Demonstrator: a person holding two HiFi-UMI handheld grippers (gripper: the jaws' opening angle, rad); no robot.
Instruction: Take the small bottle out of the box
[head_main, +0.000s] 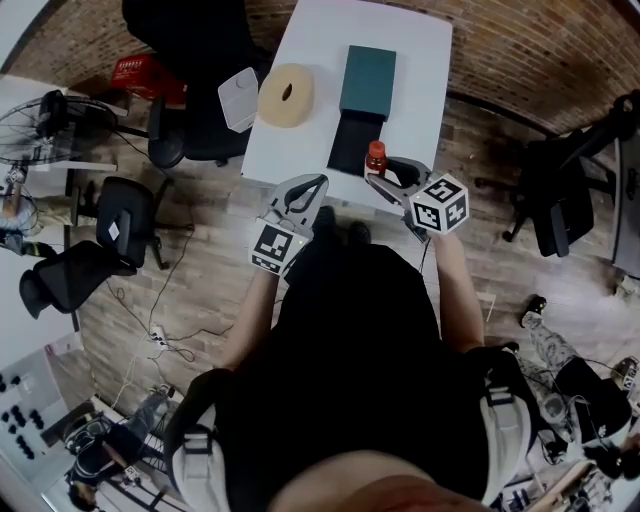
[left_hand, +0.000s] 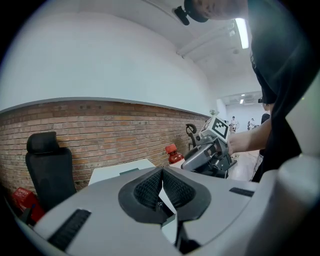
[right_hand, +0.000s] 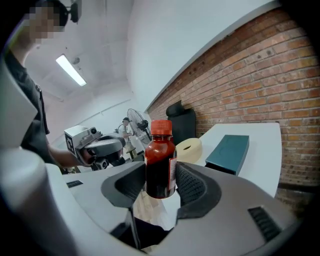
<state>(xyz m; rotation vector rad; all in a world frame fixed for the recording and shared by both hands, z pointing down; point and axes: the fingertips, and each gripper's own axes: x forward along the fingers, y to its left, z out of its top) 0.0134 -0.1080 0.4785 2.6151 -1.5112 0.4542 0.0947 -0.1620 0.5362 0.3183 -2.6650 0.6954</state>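
Dark clothing of the person is filling the lower head view, with both claws reaching ahead. On the right side, the right claw (head_main: 388, 176) is clenching the small bottle (right_hand: 160, 160) by its body, red cap up. It is holding the bottle in the air over the near edge of the white bench (head_main: 420, 60), already outside the box. Off to the left, the left claw (left_hand: 161, 175) is pressed closed on nothing.

Doing this step well probably means gripping steadily, holding the bottle upright, and lowering it onto bare bench away from the edge.

Farther back, the teal box (head_main: 367, 80) is lying flat, its black tray (head_main: 352, 145) slid out toward the person. Nothing is showing inside the tray, though its dark interior is hard to read. Beside it, 1 pale foam ring (head_main: 286, 95) is resting.
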